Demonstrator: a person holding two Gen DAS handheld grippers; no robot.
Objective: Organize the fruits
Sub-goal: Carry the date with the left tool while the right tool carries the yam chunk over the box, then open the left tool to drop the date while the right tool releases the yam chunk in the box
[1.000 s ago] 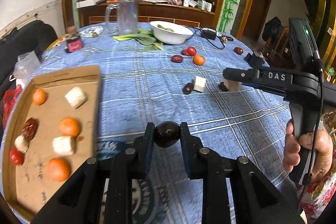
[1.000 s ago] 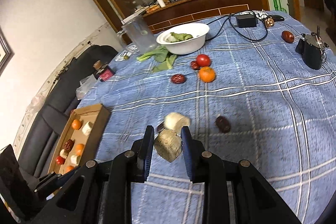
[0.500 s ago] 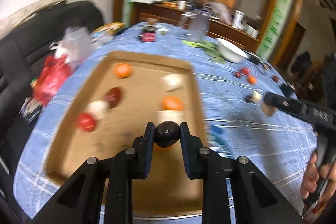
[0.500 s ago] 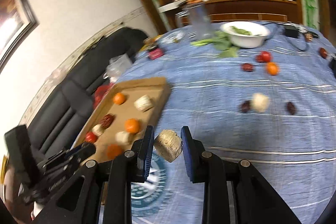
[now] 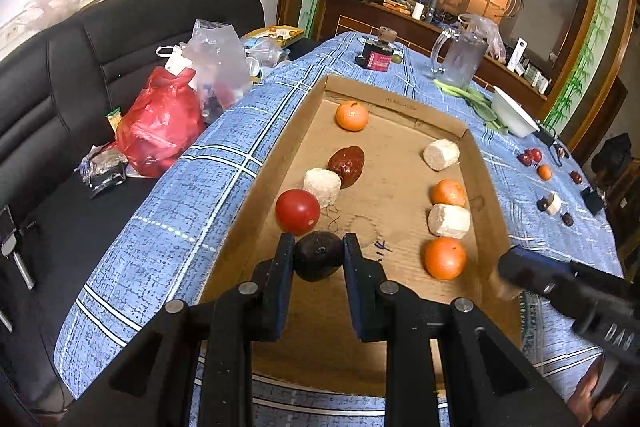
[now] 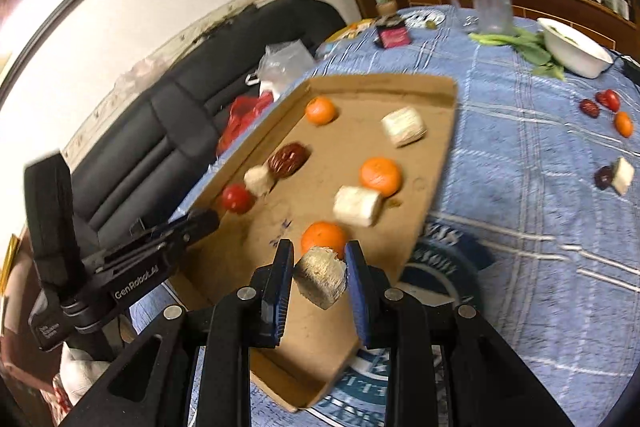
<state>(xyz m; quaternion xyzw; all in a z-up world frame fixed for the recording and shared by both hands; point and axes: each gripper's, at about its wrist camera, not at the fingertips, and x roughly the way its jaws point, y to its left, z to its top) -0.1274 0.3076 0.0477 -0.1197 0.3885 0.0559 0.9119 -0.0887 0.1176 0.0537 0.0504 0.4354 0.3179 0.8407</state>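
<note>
My left gripper (image 5: 318, 259) is shut on a dark jujube (image 5: 319, 261) low over the cardboard tray (image 5: 400, 111), just in front of a red tomato (image 5: 297, 211). My right gripper (image 6: 319, 277) is shut on a pale sugarcane chunk (image 6: 320, 281) above the tray's (image 6: 436, 155) near right part, in front of an orange (image 6: 322, 235). The tray holds three oranges, three pale chunks, a red jujube (image 5: 347, 165) and the tomato. More fruit (image 6: 608, 103) lies on the blue cloth at the right.
A white bowl (image 6: 576, 47) with greens and a glass jug (image 6: 490, 1) stand at the table's far side. A small red box (image 5: 378, 57) sits beyond the tray. Bags (image 5: 160, 123) lie on the black sofa to the left.
Both grippers have swung left from the middle of the table to over the tray, each still holding its piece. The left one has come down close to the tray floor.
</note>
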